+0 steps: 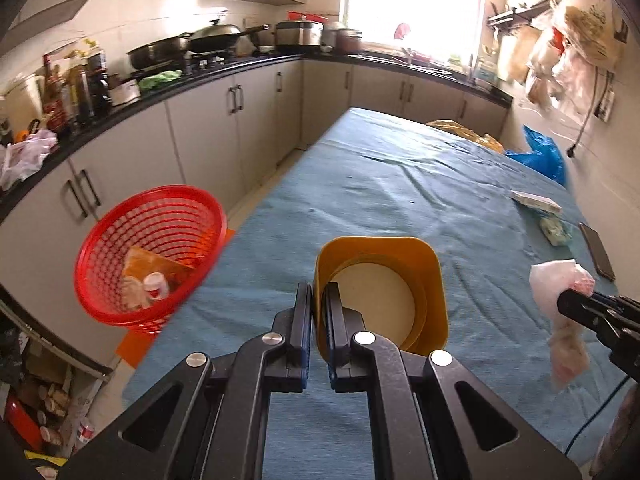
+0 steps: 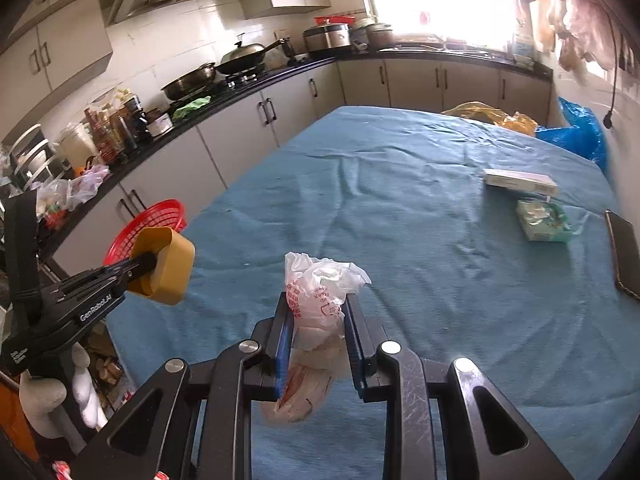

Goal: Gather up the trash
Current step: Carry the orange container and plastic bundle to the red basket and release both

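Note:
My left gripper (image 1: 319, 300) is shut on the rim of a yellow plastic cup (image 1: 384, 288), held above the blue-covered table (image 1: 400, 184); it also shows in the right wrist view (image 2: 166, 266). My right gripper (image 2: 316, 312) is shut on a crumpled white plastic bag (image 2: 320, 292) with red print, also seen at the right edge of the left wrist view (image 1: 560, 292). A red mesh basket (image 1: 152, 256) stands off the table's left edge, with an orange wrapper, a small white bottle and paper in it.
On the table's right side lie a flat white box (image 2: 520, 182), a green tissue pack (image 2: 542, 220) and a dark phone (image 2: 626, 256). Yellow and blue bags (image 2: 576, 132) sit at the far end. A counter with pans and bottles (image 2: 112, 132) runs along the left.

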